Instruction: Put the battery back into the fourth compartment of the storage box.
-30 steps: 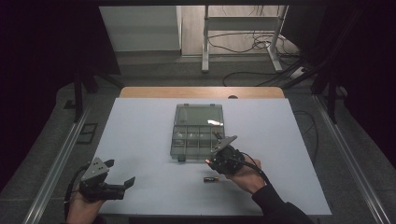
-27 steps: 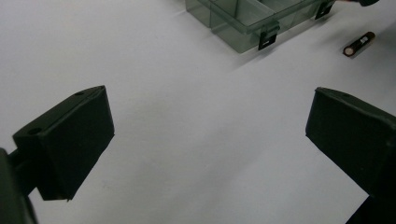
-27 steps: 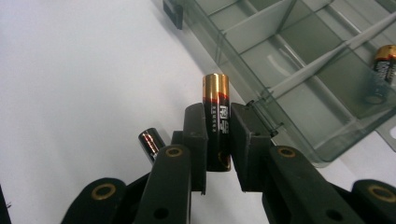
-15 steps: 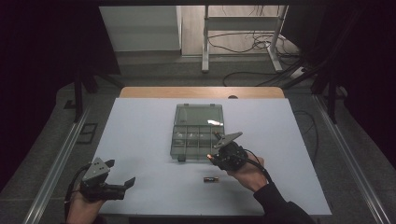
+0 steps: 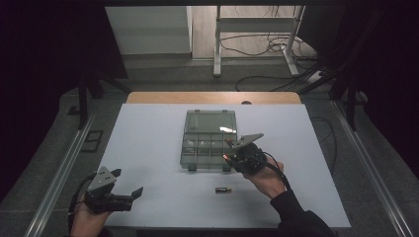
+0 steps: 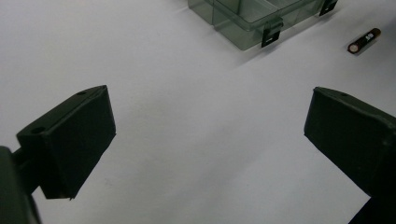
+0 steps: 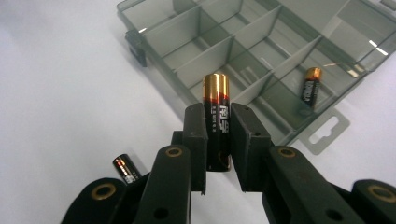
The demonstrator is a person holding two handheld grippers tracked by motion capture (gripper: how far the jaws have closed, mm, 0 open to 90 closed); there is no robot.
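Right tool (image 7: 218, 135): clamped on battery (image 7: 217, 122) — upright.
Left tool (image 6: 205, 140): apart, idle.
Risk: battery slips, missing organizer box (image 7: 261, 56) compartment.

Compartment box mid-surface, batteries in it, before it and over its near right corner

The compartment box (image 5: 209, 140) lies open at the middle of the surface (image 5: 148, 148), lid toward the far edge. One battery (image 7: 311, 87) lies in one of its compartments. A loose battery (image 5: 223, 189) lies on the surface just before the box. The right hand-held gripper (image 5: 232, 153), by the box's near right corner, holds another battery (image 7: 217, 119) between its jaws. The left hand-held gripper (image 5: 129, 187) sits at the near left, well apart from the box.
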